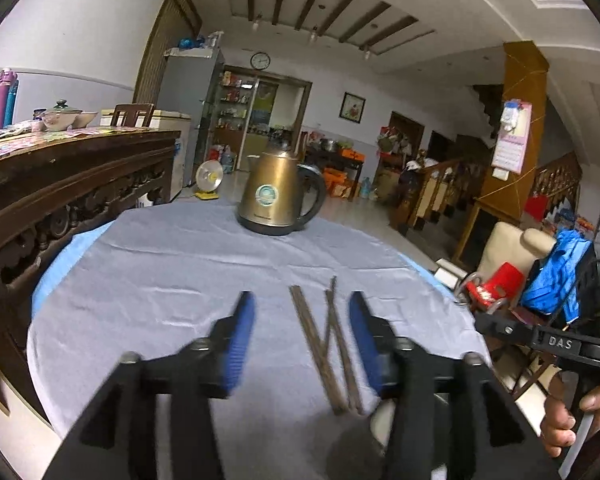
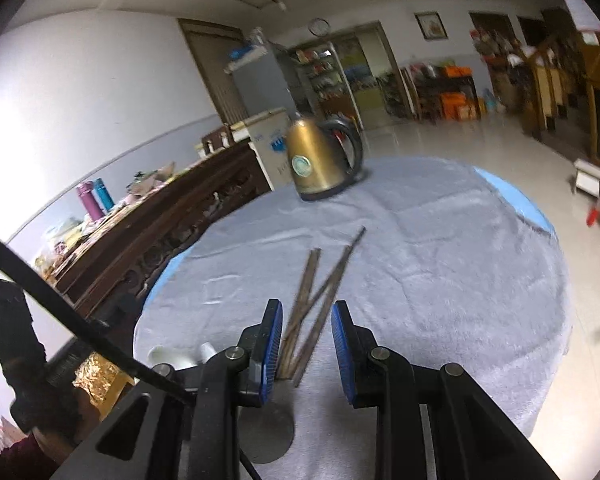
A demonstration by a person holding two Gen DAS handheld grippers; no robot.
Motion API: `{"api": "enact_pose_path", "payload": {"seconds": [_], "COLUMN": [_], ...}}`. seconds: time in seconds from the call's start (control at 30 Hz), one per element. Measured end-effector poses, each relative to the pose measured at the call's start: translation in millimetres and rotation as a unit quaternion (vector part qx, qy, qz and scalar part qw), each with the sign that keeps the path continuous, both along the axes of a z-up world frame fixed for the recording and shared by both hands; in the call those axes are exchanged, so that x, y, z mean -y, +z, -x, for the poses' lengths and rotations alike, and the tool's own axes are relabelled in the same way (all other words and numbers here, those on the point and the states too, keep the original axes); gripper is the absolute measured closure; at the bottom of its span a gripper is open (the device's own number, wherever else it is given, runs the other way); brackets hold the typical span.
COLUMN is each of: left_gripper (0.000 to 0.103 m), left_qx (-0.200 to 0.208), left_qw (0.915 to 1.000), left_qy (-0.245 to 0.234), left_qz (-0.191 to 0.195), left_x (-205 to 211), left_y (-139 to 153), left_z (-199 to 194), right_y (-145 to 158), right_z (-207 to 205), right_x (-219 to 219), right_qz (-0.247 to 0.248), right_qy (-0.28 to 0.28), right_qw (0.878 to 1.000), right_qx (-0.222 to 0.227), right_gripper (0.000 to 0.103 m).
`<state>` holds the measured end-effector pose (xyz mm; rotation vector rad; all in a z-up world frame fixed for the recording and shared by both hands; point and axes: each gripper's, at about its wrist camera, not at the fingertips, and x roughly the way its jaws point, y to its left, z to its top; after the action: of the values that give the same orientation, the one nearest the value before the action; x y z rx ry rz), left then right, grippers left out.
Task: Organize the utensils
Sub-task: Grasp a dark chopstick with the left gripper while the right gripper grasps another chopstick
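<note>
In the left wrist view the left gripper (image 1: 302, 334) points forward and slightly down over a round table (image 1: 160, 264) covered in a grey-blue cloth. Its blue-padded jaws stand wide apart with nothing pressed between them. The chopsticks (image 1: 328, 344) lie flat on the cloth in the right half of the gap, closer to the right pad but touching neither. They are four dark wooden sticks, long axes running away from the camera toward a brass-coloured electric kettle (image 1: 280, 196) at the far side, near ends bunched, far ends fanned, with some crossing. The cloth left of the sticks is bare as far as the table's edge. A carved wooden sideboard (image 1: 72, 184) stands close along the left. At the right border a hand (image 1: 568, 420) grips the handle of the right gripper's black body, beside the table's rim.

In the right wrist view the right gripper (image 2: 306, 344) tilts down more steeply, rolled a little so the room leans. Its jaws are narrowly parted and press on nothing. The near ends of the chopsticks lie in the gap, hard by the left pad; whether they touch it I cannot tell. The sticks stretch up and rightward toward the kettle, which stands well apart from them. Open cloth spreads right of them to the rim. Two white rounded objects (image 2: 160, 354), partly hidden, sit at the near left edge
</note>
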<state>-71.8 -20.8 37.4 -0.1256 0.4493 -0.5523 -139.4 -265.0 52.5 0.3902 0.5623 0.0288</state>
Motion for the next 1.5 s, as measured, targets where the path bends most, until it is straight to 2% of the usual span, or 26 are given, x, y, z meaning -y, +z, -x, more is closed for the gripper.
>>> {"api": "enact_pose_path", "payload": {"seconds": [0.1,0.23,0.4,0.5,0.7,0.87,0.9,1.0,1.23,1.27,1.3,1.37,1.5], "left_gripper": [0.041,0.04,0.04,0.04,0.04,0.041,0.04,0.04,0.037,0.038,0.038,0.038,0.038], "left_qx": [-0.022,-0.072,-0.162,-0.189,-0.204,-0.221,-0.209,-0.196,-0.191,-0.194,-0.187,-0.172,-0.193], "left_qw": [0.9994,0.9958,0.9835,0.9779,0.9708,0.9603,0.9626,0.9604,0.9568,0.9556,0.9541,0.9517,0.9483], "left_qy": [-0.013,-0.026,-0.041,-0.048,-0.068,-0.07,-0.067,-0.064,-0.071,-0.068,-0.068,-0.068,-0.054], "left_qz": [-0.022,-0.05,-0.068,-0.074,-0.106,-0.156,-0.159,-0.187,-0.207,-0.211,-0.224,-0.245,-0.246], "left_x": [6.1,21.4,52.1,74.5,118.2,144.6,146.0,153.8,135.2,130.5,126.4,118.0,102.2], "left_y": [-4.7,-21.0,-56.2,-72.2,-93.0,-113.5,-112.7,-114.4,-111.8,-112.4,-113.0,-113.6,-111.8], "left_z": [-31.5,-76.9,-138.3,-161.4,-190.0,-203.9,-203.5,-209.4,-214.4,-216.1,-215.0,-209.4,-212.5], "right_y": [-9.7,-26.5,-48.9,-59.9,-73.8,-88.4,-93.1,-100.1,-111.9,-111.0,-110.5,-111.6,-110.5], "right_z": [-18.5,-58.8,-120.9,-161.8,-229.4,-270.3,-279.8,-300.0,-336.5,-337.7,-339.8,-342.0,-334.1], "right_x": [14.1,34.2,58.9,73.6,90.2,95.4,95.9,96.4,79.2,77.2,74.5,69.4,63.4], "right_qz": [-0.018,-0.053,-0.091,-0.119,-0.148,-0.158,-0.157,-0.157,-0.092,-0.083,-0.072,-0.057,-0.04], "right_qy": [-0.001,0.006,0.011,0.007,0.0,-0.003,-0.005,-0.01,-0.032,-0.035,-0.034,-0.029,-0.014], "right_qw": [1.0,0.996,0.987,0.98,0.972,0.966,0.965,0.962,0.953,0.955,0.955,0.955,0.962], "right_qx": [-0.025,-0.077,-0.134,-0.158,-0.184,-0.204,-0.212,-0.221,-0.286,-0.284,-0.285,-0.289,-0.271], "right_gripper": [0.075,0.075,0.075,0.075,0.075,0.075,0.075,0.075,0.076,0.08,0.089,0.092,0.094]}}
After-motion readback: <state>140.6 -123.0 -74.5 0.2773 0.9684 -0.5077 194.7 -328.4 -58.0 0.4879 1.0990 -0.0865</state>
